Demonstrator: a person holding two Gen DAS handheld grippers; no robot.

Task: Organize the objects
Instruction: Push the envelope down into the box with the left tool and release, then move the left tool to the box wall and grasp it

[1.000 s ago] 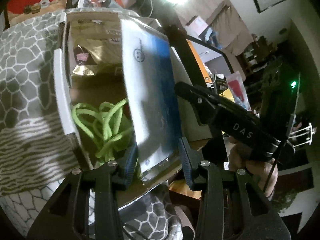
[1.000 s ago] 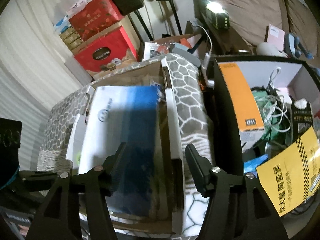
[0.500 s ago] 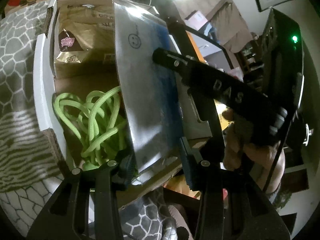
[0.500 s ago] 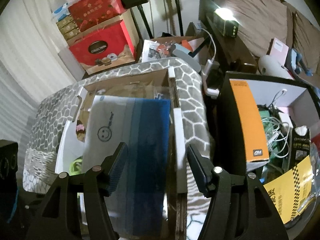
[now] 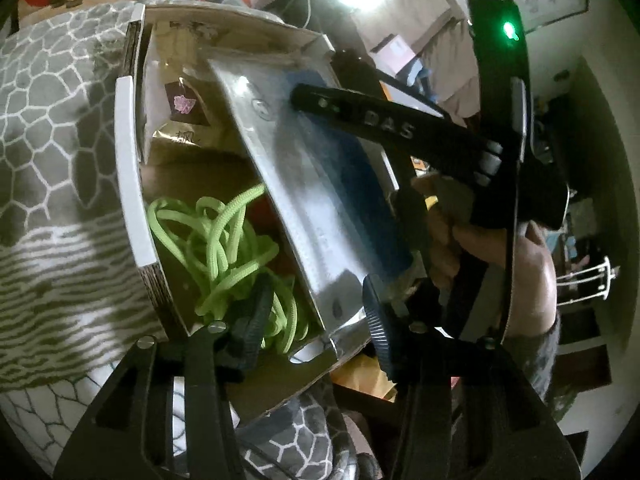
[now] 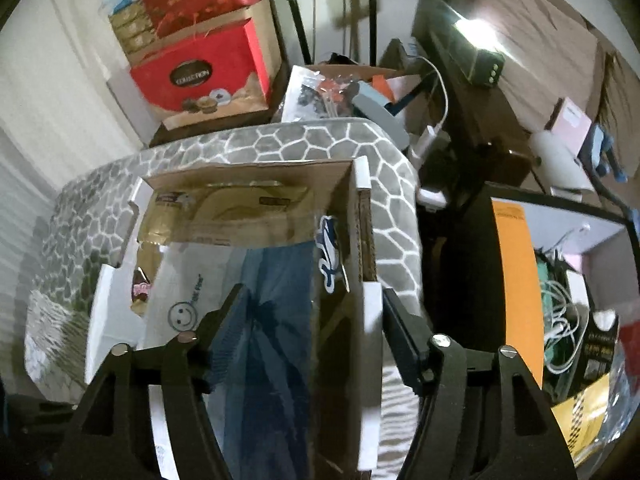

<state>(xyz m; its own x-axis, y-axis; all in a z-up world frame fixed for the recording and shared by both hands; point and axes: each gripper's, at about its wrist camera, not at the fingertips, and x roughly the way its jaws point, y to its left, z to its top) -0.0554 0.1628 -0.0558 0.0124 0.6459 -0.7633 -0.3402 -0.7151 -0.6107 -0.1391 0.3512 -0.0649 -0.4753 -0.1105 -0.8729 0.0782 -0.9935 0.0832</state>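
Observation:
A white and blue plastic packet with a smiley logo (image 5: 320,184) (image 6: 240,320) leans inside an open cardboard box (image 5: 128,168) (image 6: 362,208) that sits on a grey pebble-pattern cover. My left gripper (image 5: 316,312) is open with its fingers on either side of the packet's lower corner. My right gripper (image 6: 312,332) is open above the packet's blue side and the box's right wall. In the left wrist view one right finger (image 5: 384,124) lies over the packet. A bright green cord (image 5: 224,248) and gold snack bags (image 6: 224,212) lie in the box.
A black bin (image 6: 516,272) with an orange box, white cables and a yellow packet stands to the right. Red gift boxes (image 6: 200,72) are stacked at the back. Clutter and a lamp (image 6: 476,40) lie behind the cover.
The packet has tipped down deeper into the box. The right gripper has moved forward over it. The left gripper stays at the packet's lower corner.

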